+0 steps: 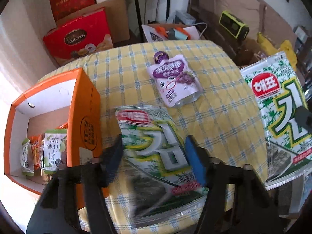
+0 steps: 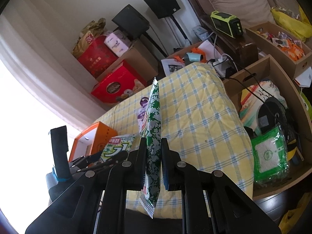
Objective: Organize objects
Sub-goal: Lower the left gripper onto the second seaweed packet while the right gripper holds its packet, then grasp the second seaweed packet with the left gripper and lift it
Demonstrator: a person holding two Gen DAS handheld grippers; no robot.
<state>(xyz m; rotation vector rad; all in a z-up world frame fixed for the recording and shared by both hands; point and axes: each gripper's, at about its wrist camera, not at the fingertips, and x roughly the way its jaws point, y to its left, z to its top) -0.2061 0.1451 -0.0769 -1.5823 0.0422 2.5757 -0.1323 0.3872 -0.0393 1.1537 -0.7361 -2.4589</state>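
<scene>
Left tool (image 1: 154,152) angled steeply down, pads clamped on packet — right tool (image 2: 153,163) pinched tight.

Both wrist cameras look steeply down, close over the checked tablecloth (image 1: 214,101).

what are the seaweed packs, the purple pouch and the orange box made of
Seaweed packs: thin glossy plastic film, likely; crinkled, serrated sealed edges. Purple pouch: soft shiny plastic with a clear bottom and a screw cap. Orange box: matte cardboard, white inside, folded edges.
</scene>
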